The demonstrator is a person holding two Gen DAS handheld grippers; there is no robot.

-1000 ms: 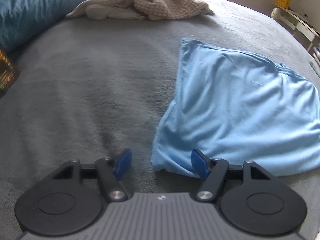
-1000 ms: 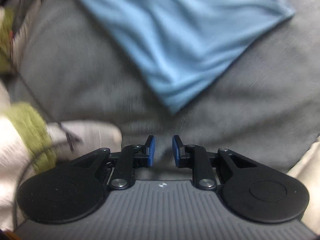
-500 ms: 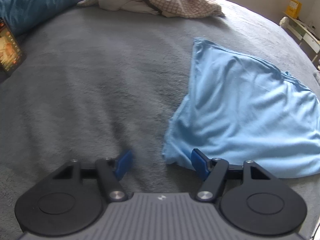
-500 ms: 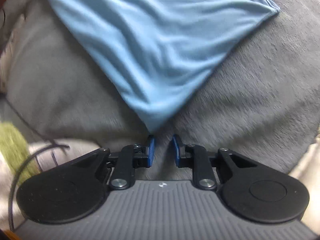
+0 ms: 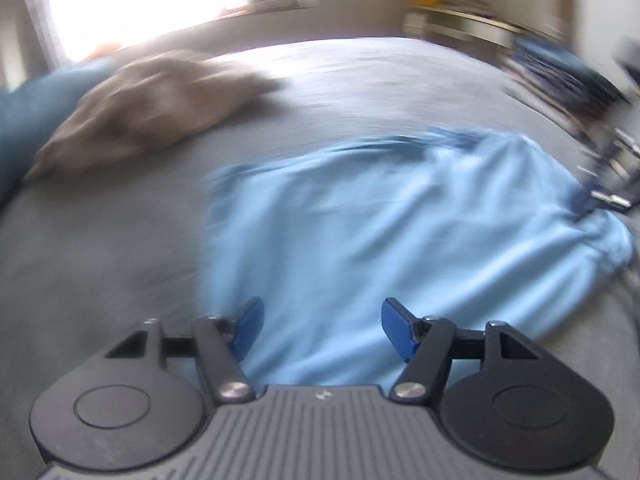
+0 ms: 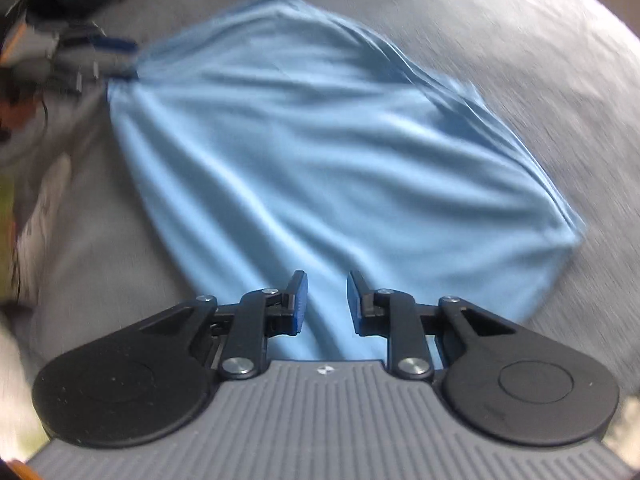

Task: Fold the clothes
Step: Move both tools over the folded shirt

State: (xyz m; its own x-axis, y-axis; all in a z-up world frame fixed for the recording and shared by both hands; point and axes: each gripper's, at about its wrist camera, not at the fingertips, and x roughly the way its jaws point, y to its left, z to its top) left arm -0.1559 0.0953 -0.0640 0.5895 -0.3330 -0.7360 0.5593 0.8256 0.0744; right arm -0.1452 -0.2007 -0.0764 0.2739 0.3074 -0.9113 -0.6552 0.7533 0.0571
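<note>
No text, label or number is legible anywhere; motion blur smears both wrist views

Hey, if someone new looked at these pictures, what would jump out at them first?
The light blue garment spread over the grey bedspread fills the middle of both views. Both grippers hover above its near edge, the left gripper wide apart, the right gripper narrower, neither gripping cloth. A beige crumpled heap lies at the far left of the bed.

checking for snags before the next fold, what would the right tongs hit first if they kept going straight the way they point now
Most likely the light blue cloth lying on the grey bedspread: it fills the view just ahead of the open right tongs. The picture is blurred, so depth is uncertain.
</note>
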